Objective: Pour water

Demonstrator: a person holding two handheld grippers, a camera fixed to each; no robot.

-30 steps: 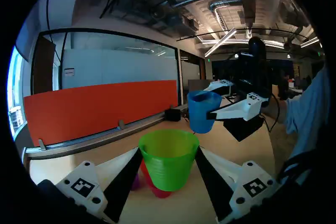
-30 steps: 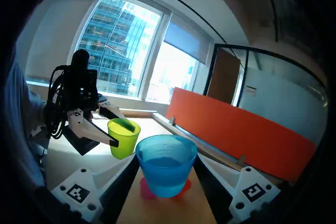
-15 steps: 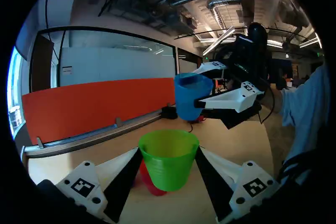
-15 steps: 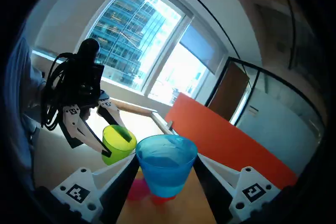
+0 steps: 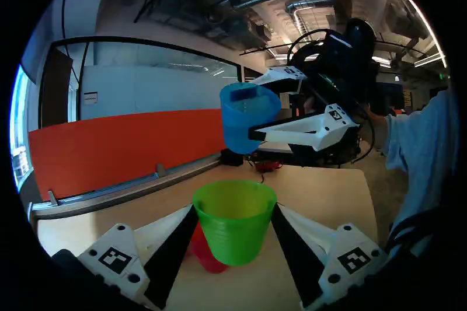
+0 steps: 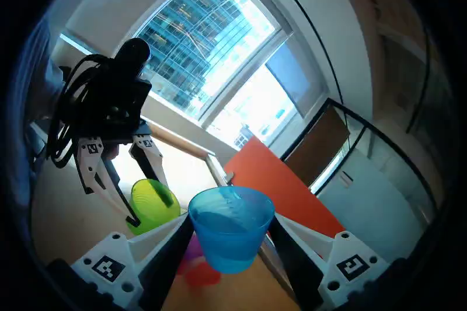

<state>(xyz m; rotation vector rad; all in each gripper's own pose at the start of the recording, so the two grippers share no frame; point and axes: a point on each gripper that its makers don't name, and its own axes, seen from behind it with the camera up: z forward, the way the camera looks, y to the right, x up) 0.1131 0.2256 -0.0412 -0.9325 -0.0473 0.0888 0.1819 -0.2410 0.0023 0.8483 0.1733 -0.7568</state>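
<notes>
My left gripper (image 5: 233,220) is shut on a green cup (image 5: 234,220), held upright above the wooden table (image 5: 327,194). In the left gripper view the blue cup (image 5: 246,115) hangs above and a little behind the green one, tilted toward it, held by my right gripper (image 5: 257,127). In the right gripper view that gripper (image 6: 232,235) is shut on the blue cup (image 6: 232,235), which holds water. The green cup (image 6: 150,206) lies lower left there, between the fingers of the left gripper (image 6: 146,203). A person's sleeve (image 5: 423,153) is at the right.
Red and purple cups (image 5: 204,250) sit on the table under the green cup, also seen as a red cup (image 6: 198,267) below the blue one. An orange partition (image 5: 122,147) runs along the table's far side. Large windows (image 6: 198,60) stand behind the left gripper.
The right gripper has risen and moved toward the green cup, tilting the blue cup over it. The left gripper and green cup have held still.
</notes>
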